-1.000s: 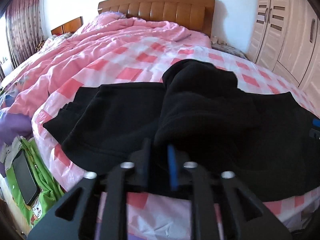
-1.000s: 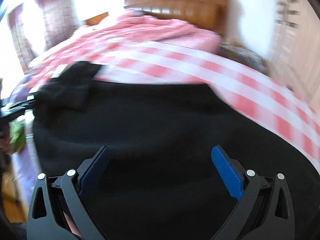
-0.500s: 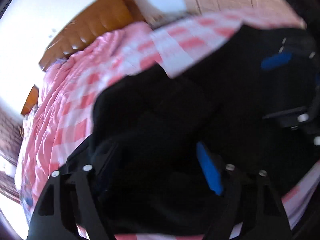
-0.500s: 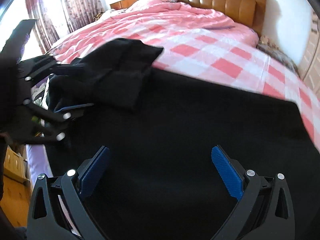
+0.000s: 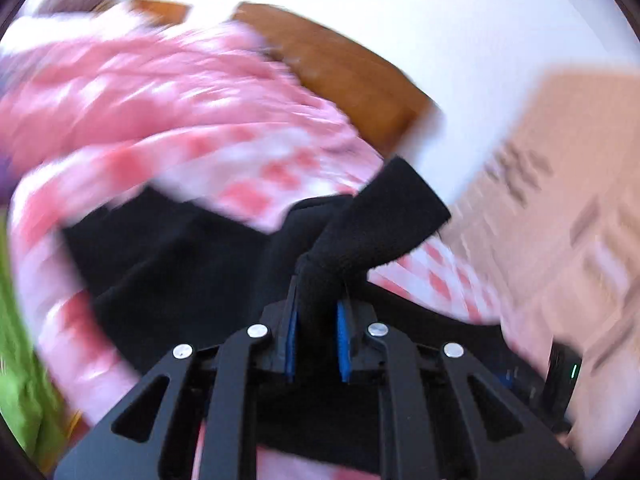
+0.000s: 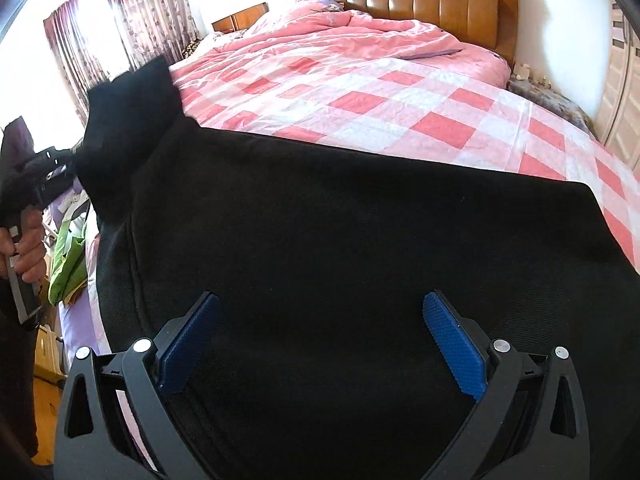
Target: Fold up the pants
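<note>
Pants [image 5: 376,220] edge in left hand-held gripper [image 5: 318,332]

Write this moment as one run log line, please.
left gripper: shut on black pants, end lifted | right gripper: open over pants | bed

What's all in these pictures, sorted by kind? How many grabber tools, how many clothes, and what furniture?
Grabber tools: 2, the left gripper clamped on a lifted end of the cloth, and the right gripper open above it.
Clothes: 1, the black pants.
Bedding: 1, the pink checked quilt.
Furniture: 1, the wooden headboard.
Total: 5
</note>
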`<state>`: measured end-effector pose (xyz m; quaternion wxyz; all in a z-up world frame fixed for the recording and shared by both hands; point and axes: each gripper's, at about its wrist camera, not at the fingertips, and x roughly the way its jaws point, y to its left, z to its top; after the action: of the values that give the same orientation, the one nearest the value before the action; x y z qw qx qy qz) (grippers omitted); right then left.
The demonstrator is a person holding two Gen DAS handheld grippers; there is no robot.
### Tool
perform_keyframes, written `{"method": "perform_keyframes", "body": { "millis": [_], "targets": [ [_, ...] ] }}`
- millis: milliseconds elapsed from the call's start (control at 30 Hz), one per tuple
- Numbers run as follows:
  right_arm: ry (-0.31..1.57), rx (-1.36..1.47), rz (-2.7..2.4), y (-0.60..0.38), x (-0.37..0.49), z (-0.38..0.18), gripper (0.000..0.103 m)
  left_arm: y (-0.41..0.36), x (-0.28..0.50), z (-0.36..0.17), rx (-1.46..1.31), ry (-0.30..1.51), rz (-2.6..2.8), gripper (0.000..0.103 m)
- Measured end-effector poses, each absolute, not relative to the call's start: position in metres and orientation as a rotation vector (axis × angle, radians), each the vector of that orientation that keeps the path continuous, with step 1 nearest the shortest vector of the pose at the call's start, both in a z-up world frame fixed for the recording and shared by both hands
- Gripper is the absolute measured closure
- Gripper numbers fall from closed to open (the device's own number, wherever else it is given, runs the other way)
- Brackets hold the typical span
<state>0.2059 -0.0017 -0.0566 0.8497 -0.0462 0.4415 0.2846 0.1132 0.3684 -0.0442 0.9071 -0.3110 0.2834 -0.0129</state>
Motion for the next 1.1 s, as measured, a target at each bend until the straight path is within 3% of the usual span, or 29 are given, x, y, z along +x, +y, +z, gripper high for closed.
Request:
{"method": "perform_keyframes", "body": {
  "millis": [233,300,333,367,433,500,600,767,900,1100],
  "targets": [
    [0.931,-0.121,0.584,0.001,0.207,-0.058,0.004,0.408,0.099,-0.074,-0.618,0.699,-0.006,0.082],
    [0.932,-0.127,0.583,0.001,0.208,-0.059,0.004,0.417,0.101,-0.078,-0.652,0.693,0.005,0.065],
    [0.931,-0.128,0.583,0.001,0.207,-0.058,0.004,0.421,0.104,-0.079,-0.673,0.688,0.012,0.045],
    [0.931,-0.127,0.583,0.0,0.207,-0.058,0.004,0.428,0.103,-0.081,-0.7,0.677,0.007,0.037],
    [0.931,-0.126,0.582,-0.001,0.207,-0.058,0.004,0.44,0.098,-0.082,-0.762,0.64,-0.009,0.037],
    [0.931,-0.131,0.579,0.0,0.207,-0.059,0.004,0.45,0.081,-0.08,-0.785,0.589,0.05,0.029],
    [0.93,-0.14,0.576,0.001,0.207,-0.059,0.004,0.463,0.066,-0.086,-0.864,0.551,0.086,0.027],
    [0.929,-0.134,0.578,0.0,0.207,-0.059,0.004,0.474,0.077,-0.098,-0.94,0.568,0.09,0.036],
    [0.929,-0.128,0.58,-0.001,0.207,-0.059,0.004,0.493,0.082,-0.105,-1.069,0.499,0.072,0.037],
    [0.929,-0.128,0.579,0.0,0.206,-0.059,0.004,0.492,0.115,-0.107,-1.021,0.564,0.035,0.036]
  ]
}}
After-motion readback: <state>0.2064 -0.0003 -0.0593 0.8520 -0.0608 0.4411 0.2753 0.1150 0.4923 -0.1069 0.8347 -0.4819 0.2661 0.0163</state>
